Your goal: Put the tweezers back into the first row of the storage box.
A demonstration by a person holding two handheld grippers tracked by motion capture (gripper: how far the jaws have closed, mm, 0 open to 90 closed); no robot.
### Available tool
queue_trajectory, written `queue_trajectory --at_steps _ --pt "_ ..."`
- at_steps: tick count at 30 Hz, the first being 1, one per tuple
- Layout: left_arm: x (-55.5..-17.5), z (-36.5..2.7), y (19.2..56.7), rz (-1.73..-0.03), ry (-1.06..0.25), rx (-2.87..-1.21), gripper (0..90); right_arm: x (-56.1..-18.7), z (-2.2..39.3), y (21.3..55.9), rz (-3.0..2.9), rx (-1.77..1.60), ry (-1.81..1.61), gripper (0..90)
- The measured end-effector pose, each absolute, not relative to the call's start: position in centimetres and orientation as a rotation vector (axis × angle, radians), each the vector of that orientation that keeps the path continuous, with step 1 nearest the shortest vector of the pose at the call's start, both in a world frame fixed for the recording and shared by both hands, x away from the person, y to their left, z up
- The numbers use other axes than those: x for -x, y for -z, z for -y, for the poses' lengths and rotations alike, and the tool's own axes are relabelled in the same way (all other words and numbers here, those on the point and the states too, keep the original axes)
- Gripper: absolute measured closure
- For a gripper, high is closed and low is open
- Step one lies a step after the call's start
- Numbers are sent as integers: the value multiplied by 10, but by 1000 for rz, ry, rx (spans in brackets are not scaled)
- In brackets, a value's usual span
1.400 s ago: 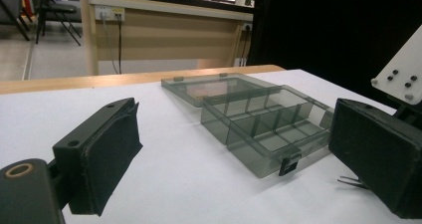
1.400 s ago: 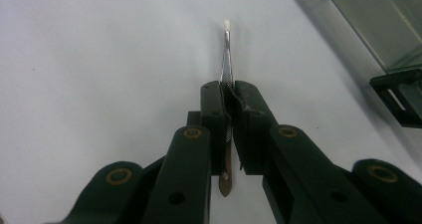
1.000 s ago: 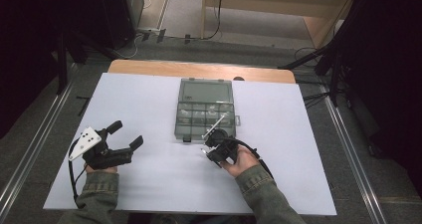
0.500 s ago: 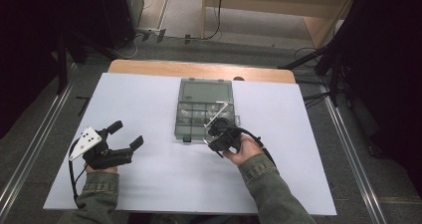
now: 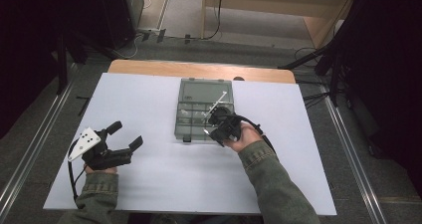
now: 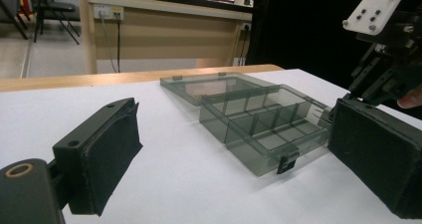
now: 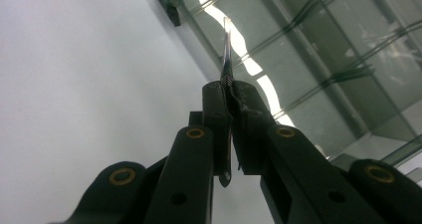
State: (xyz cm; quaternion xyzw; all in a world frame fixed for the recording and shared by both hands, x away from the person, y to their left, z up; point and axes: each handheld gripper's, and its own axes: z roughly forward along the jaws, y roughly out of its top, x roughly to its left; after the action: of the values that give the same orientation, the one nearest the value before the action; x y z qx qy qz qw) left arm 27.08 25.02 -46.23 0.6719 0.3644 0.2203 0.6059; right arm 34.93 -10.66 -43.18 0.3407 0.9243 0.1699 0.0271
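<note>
Forearms in green sleeves are seen entering from the bottom edge of the high view, one at each side of a white table (image 5: pixel 164 184). The left gripper (image 5: pixel 125 136) is held low over the near left part of the table, its grey three-cornered plate turned up and outward and its jaws spread wide, with nothing between them. Well apart from it, to its right, the right gripper (image 5: pixel 215 120) is held over the near right part of a clear compartment box (image 5: pixel 191 122), whose lid lies folded back flat on the far side. The right hand (image 5: pixel 242 138) is wrapped around that gripper from behind, with the wrist angled in toward the box. A thin pale tool (image 5: pixel 217 102) is seen slanting up and away from the right gripper's jaws.

In the left gripper view, the two padded jaws are seen released, wide apart at the bottom corners. Between them and beyond, the box (image 6: pixel 263 129) is seen open, its dividers showing. The right gripper (image 6: pixel 370 82) is seen above the right jaw, just beside the box's right end.

In the right gripper view, the jaws are seen clenched on the thin tool (image 7: pixel 227 59), a flat blade-like strip seen edge-on, which stands up from between the pads. The box's compartments (image 7: pixel 318 50) lie beyond and to the right of the jaws, bare table to their left.
</note>
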Motion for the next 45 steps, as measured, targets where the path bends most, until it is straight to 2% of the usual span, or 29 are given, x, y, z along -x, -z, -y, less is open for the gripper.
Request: queue_trajectory --at_steps 20,45 --pt "-271 -250 463 -844 -501 -1560 57 -385 112 419 -2781 -1032 -601 866" --pt "-272 -250 464 -845 -489 -1566 57 -425 120 441 -2574 -1025 -671 865"
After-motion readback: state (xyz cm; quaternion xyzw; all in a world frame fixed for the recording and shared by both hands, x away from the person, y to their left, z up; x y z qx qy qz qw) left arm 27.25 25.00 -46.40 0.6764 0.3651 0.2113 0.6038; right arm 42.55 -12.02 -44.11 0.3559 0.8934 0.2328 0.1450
